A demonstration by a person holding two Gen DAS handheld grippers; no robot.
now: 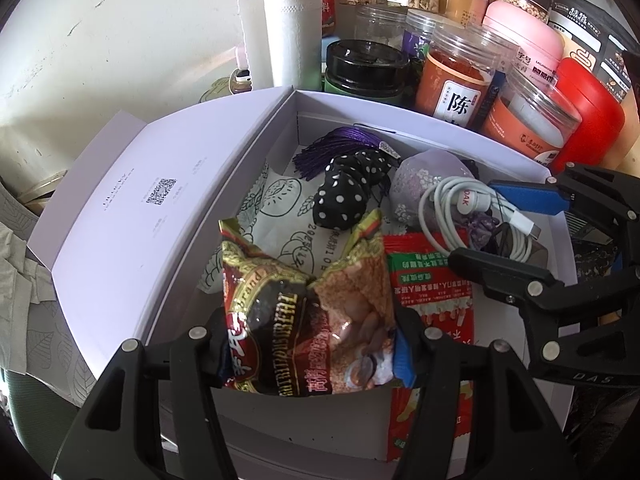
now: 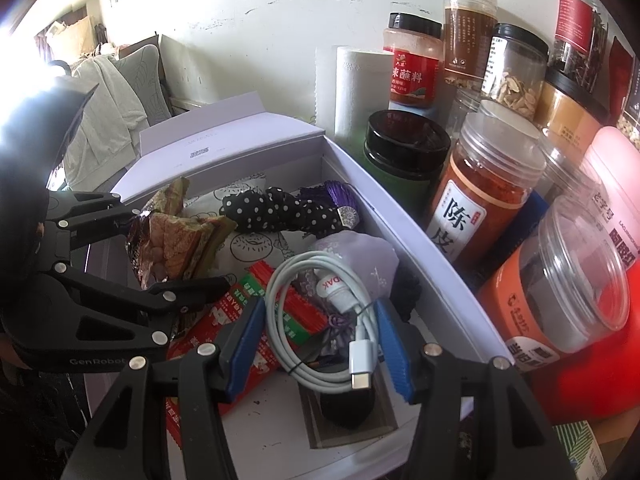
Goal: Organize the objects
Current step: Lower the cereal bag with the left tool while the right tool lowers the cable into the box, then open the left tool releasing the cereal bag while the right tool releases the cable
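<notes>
Left gripper [image 1: 310,354], lower centre of left view, clamped on cereal packet [image 1: 304,320] over box [image 1: 420,114] near wall. Slippery foil may slide out.

Right gripper [image 2: 316,344] half-wide, straddling white cable [image 2: 320,320], not pinching. Loose coil may snag, drag neighbours.

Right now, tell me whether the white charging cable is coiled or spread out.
Coiled. The white charging cable lies in bundled loops inside the white box, with a thin tie around the loops and its plug end resting across them.
</notes>
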